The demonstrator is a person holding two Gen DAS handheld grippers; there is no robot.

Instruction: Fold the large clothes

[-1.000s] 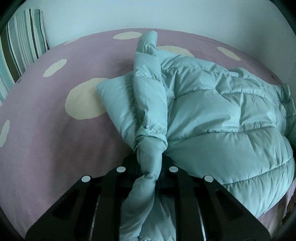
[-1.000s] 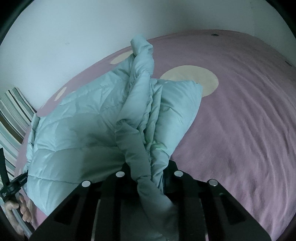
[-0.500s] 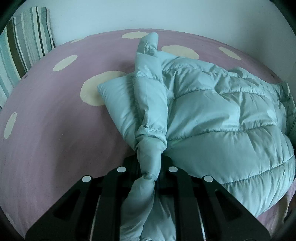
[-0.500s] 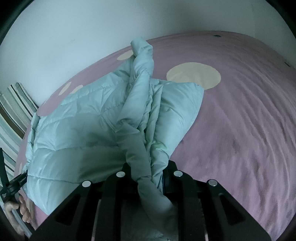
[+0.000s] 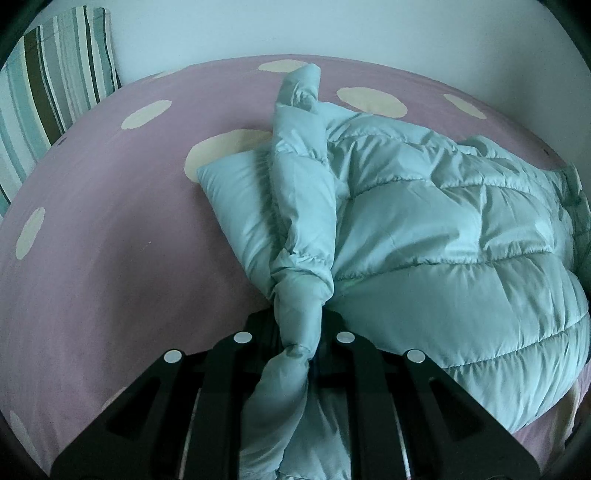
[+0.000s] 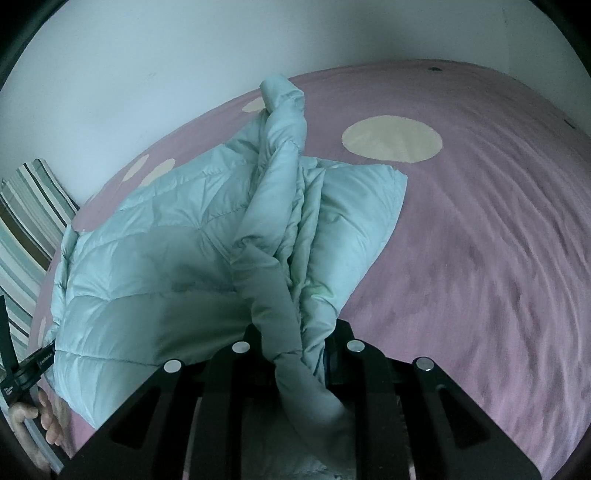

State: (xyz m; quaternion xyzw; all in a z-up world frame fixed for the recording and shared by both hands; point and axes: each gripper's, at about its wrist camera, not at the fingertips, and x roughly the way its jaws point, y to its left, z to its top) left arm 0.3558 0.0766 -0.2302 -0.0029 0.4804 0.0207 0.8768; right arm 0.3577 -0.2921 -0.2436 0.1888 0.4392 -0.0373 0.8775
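Note:
A pale teal puffer jacket (image 5: 424, 236) lies on the purple bed with cream dots (image 5: 110, 229). My left gripper (image 5: 297, 332) is shut on a bunched edge of the jacket, which rises in a twisted ridge away from the jaws. My right gripper (image 6: 295, 343) is shut on another bunched edge of the same jacket (image 6: 155, 258), with padded folds standing up in front of it. The fingertips of both grippers are hidden by fabric. The left gripper also shows at the far left of the right wrist view (image 6: 22, 373), with the person's hand.
A striped pillow (image 5: 48, 81) stands at the bed's left end against the white wall (image 5: 332, 29); it also shows in the right wrist view (image 6: 26, 221). Bare purple sheet (image 6: 480, 258) lies right of the jacket.
Both grippers keep their hold on the jacket. The left view has swung a little, showing more of the striped pillow; the jacket has shifted slightly across the bed.

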